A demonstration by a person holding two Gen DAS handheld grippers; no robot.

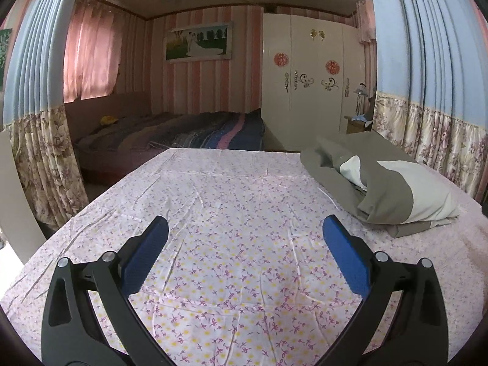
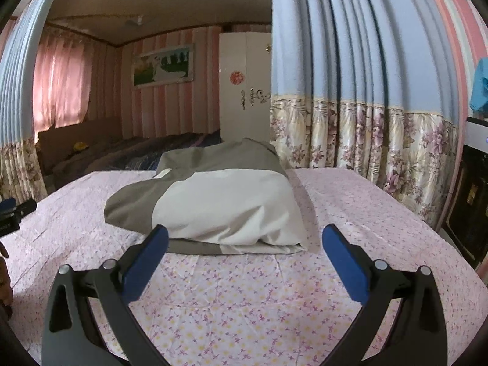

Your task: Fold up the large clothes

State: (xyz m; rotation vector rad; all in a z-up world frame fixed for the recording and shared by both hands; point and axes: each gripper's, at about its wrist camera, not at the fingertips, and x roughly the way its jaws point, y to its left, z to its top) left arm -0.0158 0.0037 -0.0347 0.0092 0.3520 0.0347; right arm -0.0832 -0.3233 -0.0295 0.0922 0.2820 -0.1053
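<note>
Folded garment (image 2: 219,201) on sheet (image 2: 244,299); fingers apparently spread.

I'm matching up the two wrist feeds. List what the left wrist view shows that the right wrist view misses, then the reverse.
Left wrist only: a bedside lamp on a wooden nightstand.

Right wrist only: the left gripper's black tip at the edge, and a dark cabinet.

Both: the open grippers, the grey-and-white bundled garment, and the pink floral sheet.
</note>
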